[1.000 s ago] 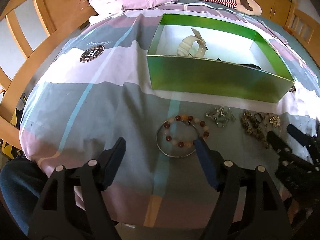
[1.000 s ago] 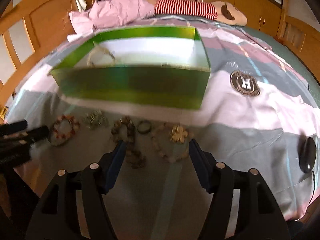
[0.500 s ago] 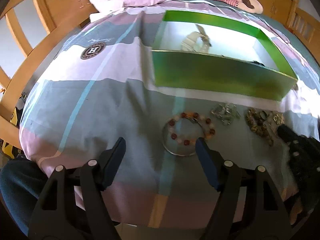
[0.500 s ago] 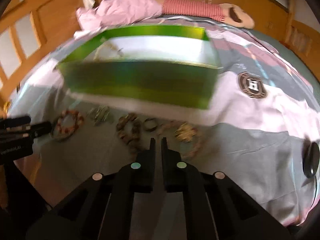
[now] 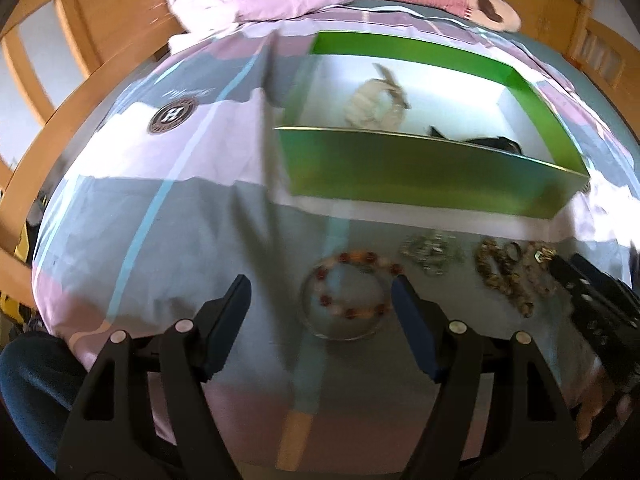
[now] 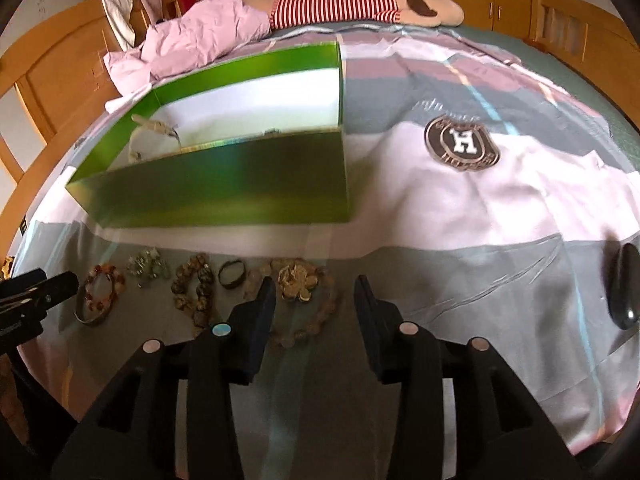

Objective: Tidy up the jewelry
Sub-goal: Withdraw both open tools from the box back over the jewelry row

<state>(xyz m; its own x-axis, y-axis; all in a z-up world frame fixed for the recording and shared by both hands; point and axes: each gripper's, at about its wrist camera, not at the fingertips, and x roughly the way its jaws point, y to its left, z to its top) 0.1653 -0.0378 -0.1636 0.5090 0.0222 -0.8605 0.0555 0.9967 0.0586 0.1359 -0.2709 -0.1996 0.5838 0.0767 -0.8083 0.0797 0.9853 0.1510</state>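
on a bed, a row of jewelry waits in front of a green box that already holds a pale watch and a dark item; the right hand-held gripper hovers over a gold flower brooch and its bead necklace, its jaws part open and just now opening, nothing gripped; the left hand-held gripper stands wide over the red bead bracelet and a thin bangle, touching neither; a silver cluster, a brown bead string and a ring lie between; the next pick likely goes best with each gripper lowered straight, one pad outside the loop, closing on one piece so neighbours do not snag.
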